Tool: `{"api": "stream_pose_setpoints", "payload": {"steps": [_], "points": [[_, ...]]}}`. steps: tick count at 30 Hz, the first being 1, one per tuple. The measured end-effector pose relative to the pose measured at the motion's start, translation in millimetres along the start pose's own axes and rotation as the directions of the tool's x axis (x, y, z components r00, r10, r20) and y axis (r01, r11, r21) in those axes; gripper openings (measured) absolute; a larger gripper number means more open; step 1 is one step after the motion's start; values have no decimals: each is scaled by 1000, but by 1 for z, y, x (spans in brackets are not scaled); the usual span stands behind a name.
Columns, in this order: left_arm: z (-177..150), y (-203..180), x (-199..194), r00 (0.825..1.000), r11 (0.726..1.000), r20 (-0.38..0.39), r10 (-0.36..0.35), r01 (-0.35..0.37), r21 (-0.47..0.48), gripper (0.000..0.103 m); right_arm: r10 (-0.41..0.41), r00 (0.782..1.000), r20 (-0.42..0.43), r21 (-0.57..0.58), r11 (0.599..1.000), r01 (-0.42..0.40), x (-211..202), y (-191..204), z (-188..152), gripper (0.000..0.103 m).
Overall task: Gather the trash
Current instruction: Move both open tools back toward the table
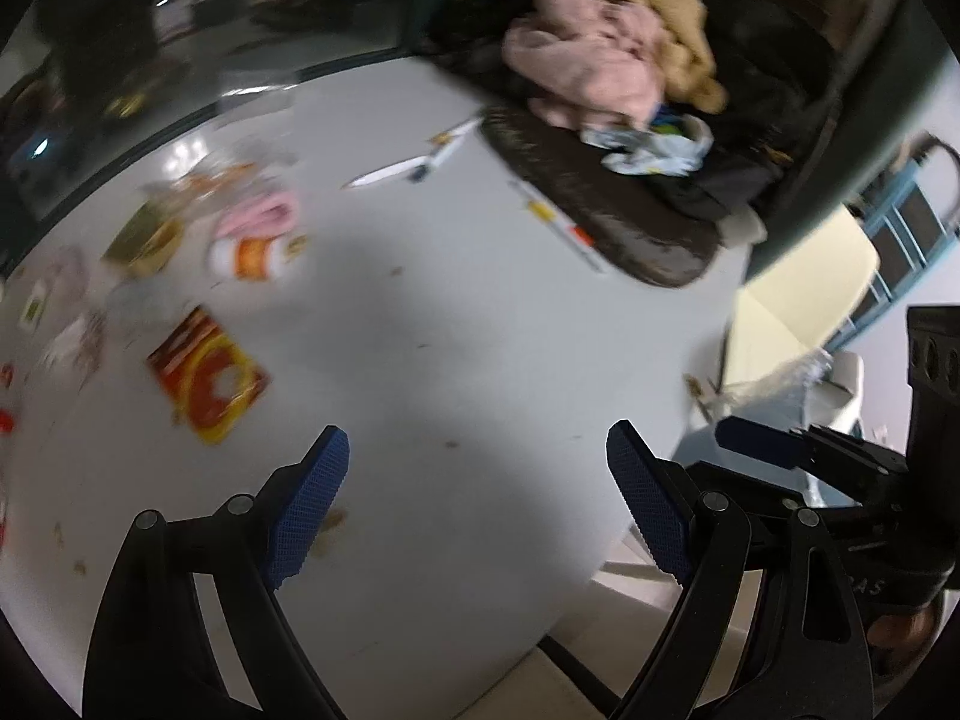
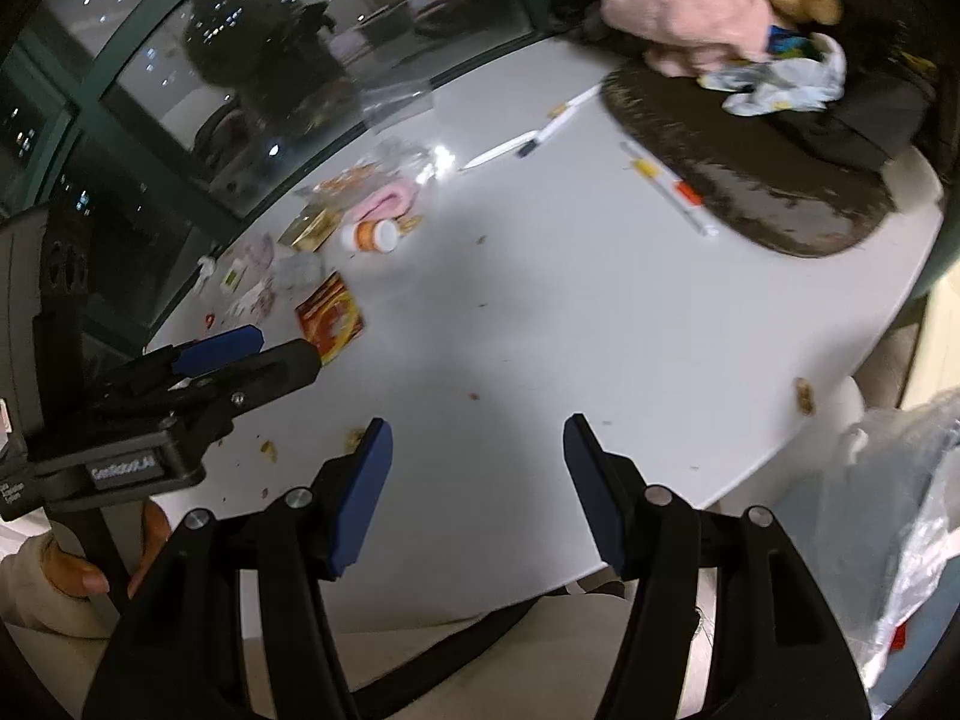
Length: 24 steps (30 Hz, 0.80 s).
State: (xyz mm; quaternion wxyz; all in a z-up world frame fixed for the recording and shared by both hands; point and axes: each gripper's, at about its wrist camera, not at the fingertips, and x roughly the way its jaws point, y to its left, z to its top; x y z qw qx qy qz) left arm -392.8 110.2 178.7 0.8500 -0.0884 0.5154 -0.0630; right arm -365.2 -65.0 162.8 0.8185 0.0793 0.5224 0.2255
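Trash lies on the left of a round white table (image 1: 480, 300): a red-yellow packet (image 1: 207, 375), an orange-labelled bottle (image 1: 252, 258), a gold wrapper (image 1: 144, 237) and pink wrappers (image 1: 264, 216). The same packet (image 2: 330, 318) and bottle (image 2: 372, 236) show in the right wrist view. My left gripper (image 1: 480, 504) is open and empty above the table's near edge. My right gripper (image 2: 477, 486) is open and empty beside it. A clear plastic bag (image 2: 900, 510) hangs at the right, off the table.
A dark cushion (image 1: 600, 210) with pink and tan plush clothes (image 1: 588, 66) and a crumpled bag (image 1: 660, 147) fills the table's far right. Pens (image 1: 396, 171) and a ruler-like strip (image 1: 558, 222) lie mid-table. Crumbs are scattered about. A dark window (image 2: 180, 60) is behind.
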Motion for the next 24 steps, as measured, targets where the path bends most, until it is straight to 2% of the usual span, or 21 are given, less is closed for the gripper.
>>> {"api": "stream_pose_setpoints", "payload": {"steps": [5,7,8,11,17,21,24], "points": [[-4,55,-9,996,985,10,89,-86,-150,85,17,1000,-23,-25,1000,-17,20,30,5,57],[-6,71,-14,994,979,19,107,-102,-178,86,22,999,-31,-38,999,-23,26,40,6,57],[-7,80,-17,992,975,26,124,-117,-189,90,25,999,-33,-47,999,-26,29,47,7,57],[-10,93,-27,989,972,62,137,-122,-199,97,32,999,-38,-66,997,-35,37,62,12,57],[-7,103,-43,984,979,113,139,-120,-164,97,38,998,-48,-99,994,-43,50,84,18,57],[-5,107,-44,969,966,118,217,-196,-165,97,31,998,-61,-118,992,-38,55,93,19,57],[-4,112,-45,967,963,120,223,-199,-185,97,25,998,-60,-134,990,-32,55,96,21,57]]}}
